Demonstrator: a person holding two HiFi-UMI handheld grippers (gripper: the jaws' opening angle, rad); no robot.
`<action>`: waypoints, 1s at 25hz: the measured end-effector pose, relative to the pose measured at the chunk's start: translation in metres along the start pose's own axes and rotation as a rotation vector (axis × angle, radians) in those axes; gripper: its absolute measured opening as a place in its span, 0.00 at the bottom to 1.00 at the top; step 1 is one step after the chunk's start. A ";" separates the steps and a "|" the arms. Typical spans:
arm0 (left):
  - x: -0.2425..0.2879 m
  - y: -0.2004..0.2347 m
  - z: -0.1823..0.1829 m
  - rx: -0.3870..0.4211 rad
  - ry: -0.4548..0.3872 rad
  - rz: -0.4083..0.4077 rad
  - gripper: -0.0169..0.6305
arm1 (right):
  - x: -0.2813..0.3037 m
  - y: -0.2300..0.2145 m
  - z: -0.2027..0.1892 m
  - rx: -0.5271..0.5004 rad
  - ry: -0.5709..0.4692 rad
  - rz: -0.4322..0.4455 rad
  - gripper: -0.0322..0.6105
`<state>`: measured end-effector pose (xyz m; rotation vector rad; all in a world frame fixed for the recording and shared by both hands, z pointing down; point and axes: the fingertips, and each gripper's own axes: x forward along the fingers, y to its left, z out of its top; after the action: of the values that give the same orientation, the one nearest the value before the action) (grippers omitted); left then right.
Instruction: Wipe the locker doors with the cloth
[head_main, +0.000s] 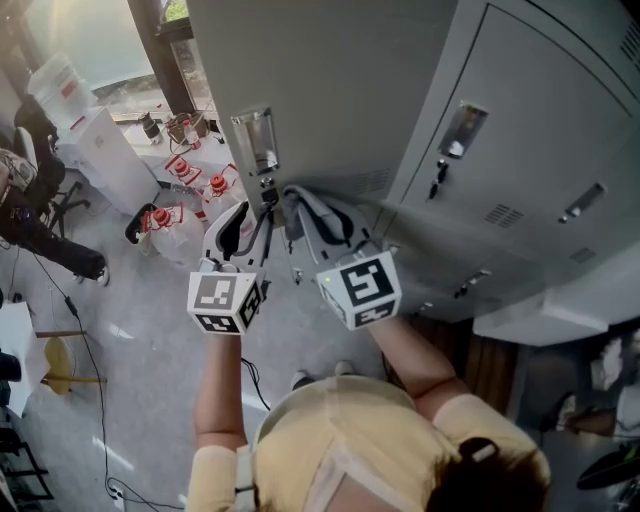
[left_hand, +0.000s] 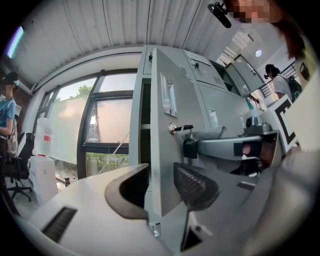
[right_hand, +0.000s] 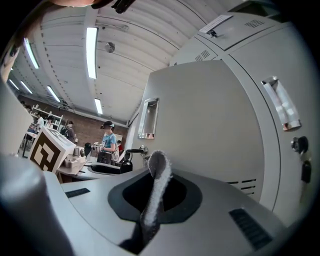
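right gripper (right_hand: 157, 194) is clamped on the grey cloth (right_hand: 159, 172), a folded strip of which stands up out of its closed jaws. the cloth sits just in front of the open locker door (right_hand: 210, 130), below that door's metal label holder (right_hand: 149, 118) and beside its lock; whether the fabric touches the metal i cannot tell.

left gripper (left_hand: 160, 176) has its jaws spread wide, with the free edge of the same door in the gap and a ribbed pad (left_hand: 192, 185) showing bare. just above it on the door a key (left_hand: 181, 128) sits in the lock with a black fob (left_hand: 189, 148) hanging from it.

the door is smooth, pale grey painted metal with a row of vent slots (right_hand: 242, 186) low down. to the right of it run neighbouring locker doors (head_main: 540, 130) of the same grey, each with its own holder and lock.

to the left of the door stands a dark-framed window (left_hand: 112, 125) with greenery outside, under a white ribbed ceiling (left_hand: 100, 30). on the side the right gripper view faces, long strip lights (right_hand: 91, 52) run toward a brick wall (right_hand: 75, 120), where a person in a blue shirt (right_hand: 108, 140) stands.

below and left of the door, the pale speckled floor (head_main: 150, 350) carries clear plastic jugs (head_main: 175, 215) with red labels, a white cabinet (head_main: 105, 155) and loose cables.
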<state>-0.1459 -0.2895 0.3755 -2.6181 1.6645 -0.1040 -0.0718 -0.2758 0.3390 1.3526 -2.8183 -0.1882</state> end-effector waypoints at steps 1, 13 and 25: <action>0.001 -0.001 0.000 0.002 0.001 -0.002 0.26 | 0.003 0.001 0.000 -0.002 -0.006 0.000 0.07; 0.001 0.000 0.001 0.000 0.000 -0.007 0.21 | 0.004 -0.019 -0.007 -0.039 0.013 -0.052 0.07; 0.002 0.002 -0.001 0.001 -0.010 0.003 0.21 | -0.015 -0.068 -0.020 -0.033 0.031 -0.171 0.07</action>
<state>-0.1464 -0.2924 0.3761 -2.6113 1.6645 -0.0917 -0.0089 -0.3083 0.3524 1.5752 -2.6619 -0.2117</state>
